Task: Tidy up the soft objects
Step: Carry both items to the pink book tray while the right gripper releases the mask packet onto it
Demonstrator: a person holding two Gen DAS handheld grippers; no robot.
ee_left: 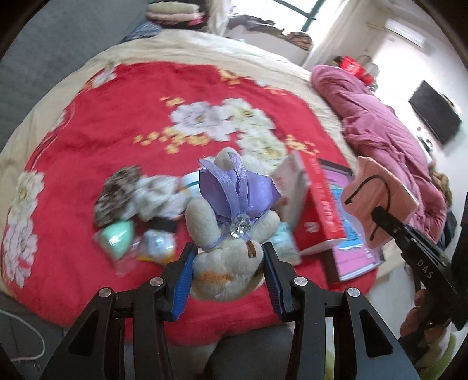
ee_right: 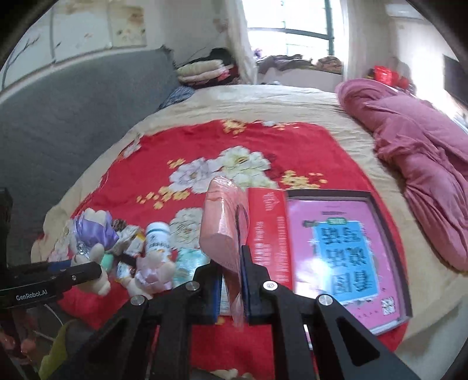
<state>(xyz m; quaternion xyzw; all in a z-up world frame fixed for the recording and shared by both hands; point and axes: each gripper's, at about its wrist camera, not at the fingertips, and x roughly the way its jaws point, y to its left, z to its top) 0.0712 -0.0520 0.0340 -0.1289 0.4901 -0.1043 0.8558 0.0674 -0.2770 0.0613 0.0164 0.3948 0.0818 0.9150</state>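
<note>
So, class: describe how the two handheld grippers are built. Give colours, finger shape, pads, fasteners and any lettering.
Both the left gripper and the right gripper are matte black, with angular linkage arms joined by round silver bolts and ribbed blue pads on the inner finger faces. The left one's side reads "GenRobot.AI" in white; the right one's side reads "DAS".

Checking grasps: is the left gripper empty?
No: the left gripper has its fingers clamped on a plush bear wearing purple ribbon.

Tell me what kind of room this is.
Most likely a bedroom: a bed with a red floral blanket, a grey padded headboard, and folded bedding stacked near the window.
</note>
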